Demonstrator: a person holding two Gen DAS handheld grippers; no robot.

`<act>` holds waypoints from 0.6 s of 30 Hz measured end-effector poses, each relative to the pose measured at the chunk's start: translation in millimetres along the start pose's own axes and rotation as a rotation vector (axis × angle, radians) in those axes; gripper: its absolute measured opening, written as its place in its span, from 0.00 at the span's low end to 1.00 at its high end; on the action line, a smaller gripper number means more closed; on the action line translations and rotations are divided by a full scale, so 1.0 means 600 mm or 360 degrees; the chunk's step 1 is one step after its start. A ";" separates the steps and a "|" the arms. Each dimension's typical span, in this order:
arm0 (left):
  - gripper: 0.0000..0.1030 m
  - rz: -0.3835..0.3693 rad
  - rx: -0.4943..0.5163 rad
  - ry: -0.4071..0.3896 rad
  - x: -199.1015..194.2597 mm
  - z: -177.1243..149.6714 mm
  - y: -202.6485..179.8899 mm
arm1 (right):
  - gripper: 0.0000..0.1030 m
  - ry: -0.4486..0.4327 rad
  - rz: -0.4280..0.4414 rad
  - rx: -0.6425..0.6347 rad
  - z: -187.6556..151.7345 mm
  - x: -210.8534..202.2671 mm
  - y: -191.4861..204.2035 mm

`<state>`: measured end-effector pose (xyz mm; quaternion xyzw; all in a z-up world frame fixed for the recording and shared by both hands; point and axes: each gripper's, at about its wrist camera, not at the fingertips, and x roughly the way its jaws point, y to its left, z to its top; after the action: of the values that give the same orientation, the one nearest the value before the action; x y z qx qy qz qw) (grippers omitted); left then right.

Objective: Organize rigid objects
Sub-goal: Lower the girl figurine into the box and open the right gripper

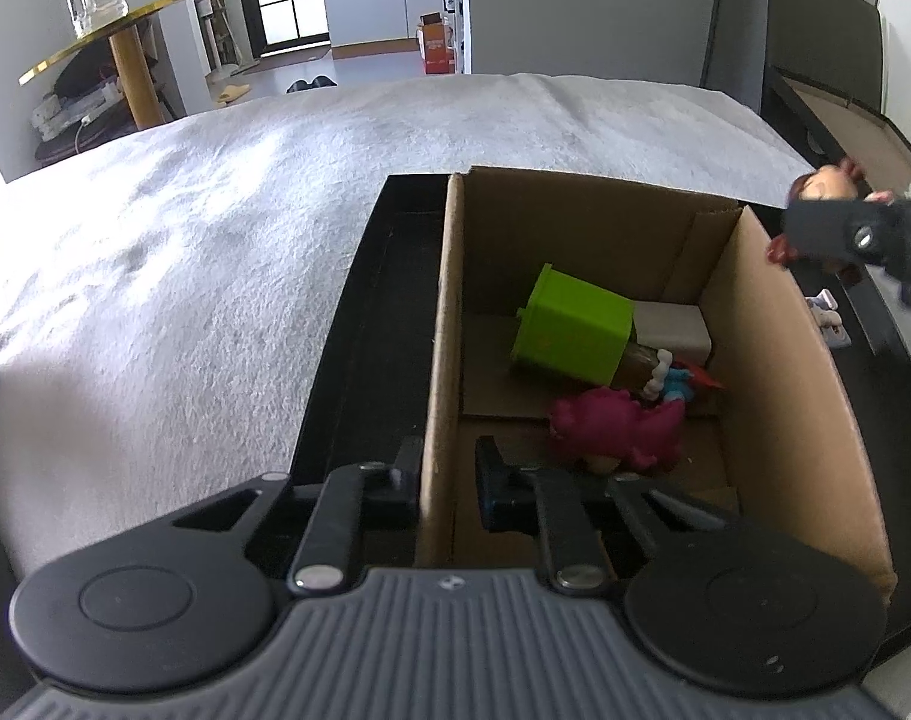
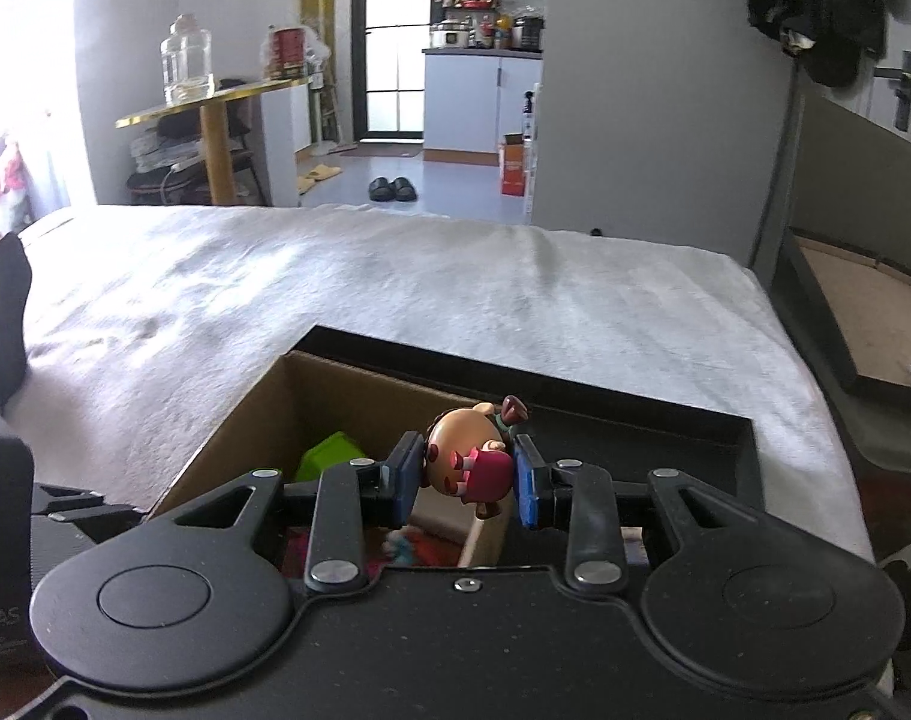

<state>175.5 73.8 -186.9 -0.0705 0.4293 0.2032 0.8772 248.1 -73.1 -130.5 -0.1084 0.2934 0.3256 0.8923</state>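
A brown cardboard box (image 1: 773, 396) sits inside a black tray (image 1: 359, 324) on the bed. In it lie a green block (image 1: 575, 324), a white block (image 1: 674, 327) and a magenta toy (image 1: 617, 426). My left gripper (image 1: 449, 474) straddles the box's left wall, one finger on each side, closed on it. My right gripper (image 2: 468, 477) is shut on a small doll figure (image 2: 467, 462) with a round head and red dress, held above the box's right wall (image 2: 485, 531). The doll and right gripper also show at the right edge of the left wrist view (image 1: 827, 186).
The white bed cover (image 1: 215, 240) spreads to the left and beyond the tray. A second black tray with a brown base (image 2: 863, 312) stands at the right. A small white figure (image 1: 827, 315) lies right of the box. A black sock (image 2: 5, 324) is at far left.
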 end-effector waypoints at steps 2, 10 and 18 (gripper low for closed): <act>0.16 -0.0010 -0.0011 0.0000 -0.001 0.000 0.003 | 0.31 0.0012 0.0017 -0.0011 -0.001 0.003 0.010; 0.10 -0.0068 -0.0082 0.0012 -0.003 0.001 0.019 | 0.31 0.0076 0.0096 -0.0004 -0.007 0.022 0.038; 0.10 -0.0104 -0.0105 0.0020 -0.003 -0.001 0.025 | 0.31 0.0154 0.0231 0.0176 -0.009 0.050 0.040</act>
<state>168.1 86.8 -185.2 -0.1147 0.4252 0.1881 0.8779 248.6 -41.4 -153.0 -0.0531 0.3607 0.3670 0.8558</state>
